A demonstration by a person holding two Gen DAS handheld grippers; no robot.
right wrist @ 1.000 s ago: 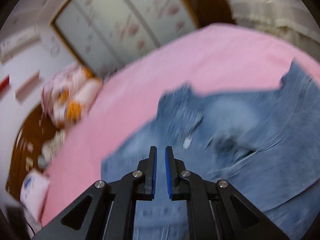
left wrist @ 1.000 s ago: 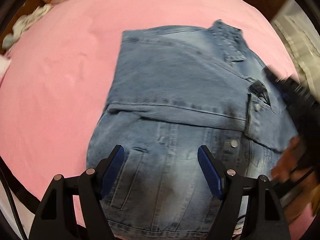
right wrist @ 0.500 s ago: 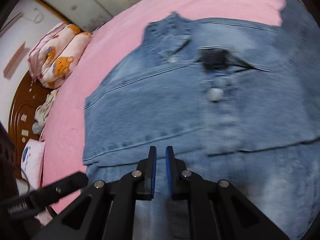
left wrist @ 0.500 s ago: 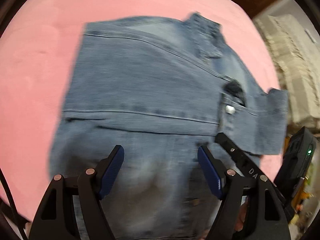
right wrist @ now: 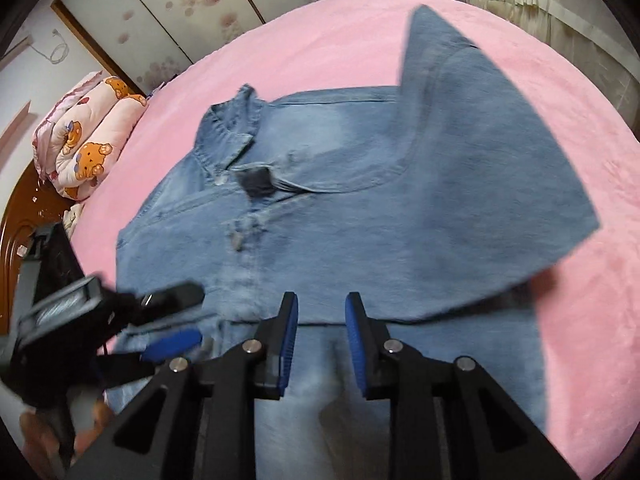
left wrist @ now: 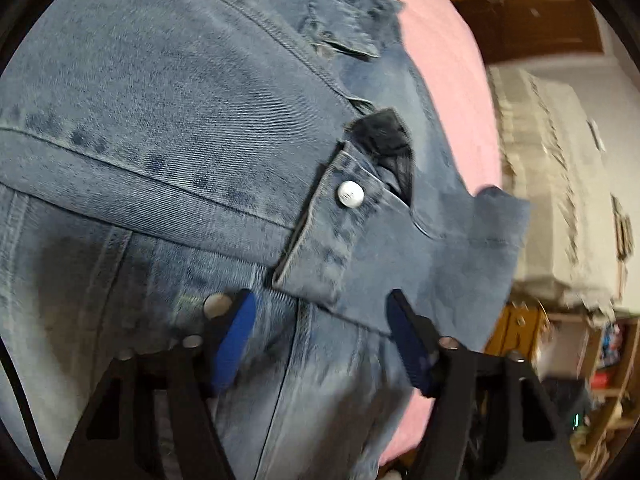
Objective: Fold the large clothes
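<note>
A blue denim jacket (right wrist: 360, 208) lies on the pink bed (right wrist: 580, 320), collar away from me, both sleeves folded across the front. It fills the left wrist view (left wrist: 160, 140), with a silver cuff button (left wrist: 350, 194). My left gripper (left wrist: 320, 332) is open, low over the jacket's lower front near the folded cuff, holding nothing. It also shows at the left of the right wrist view (right wrist: 168, 320). My right gripper (right wrist: 321, 340) is partly open, empty, just above the jacket's lower part below the folded sleeve.
A rolled pink bear-print quilt (right wrist: 84, 144) lies at the head of the bed by the wooden headboard (right wrist: 16, 216). Sliding wardrobe doors (right wrist: 192, 12) stand behind. Cream curtains (left wrist: 560, 184) and wooden shelves (left wrist: 600, 380) are beyond the bed's right edge.
My left gripper has dropped closer to the jacket and moved right toward the cuff. My right gripper has opened from shut and settled over the jacket's lower part.
</note>
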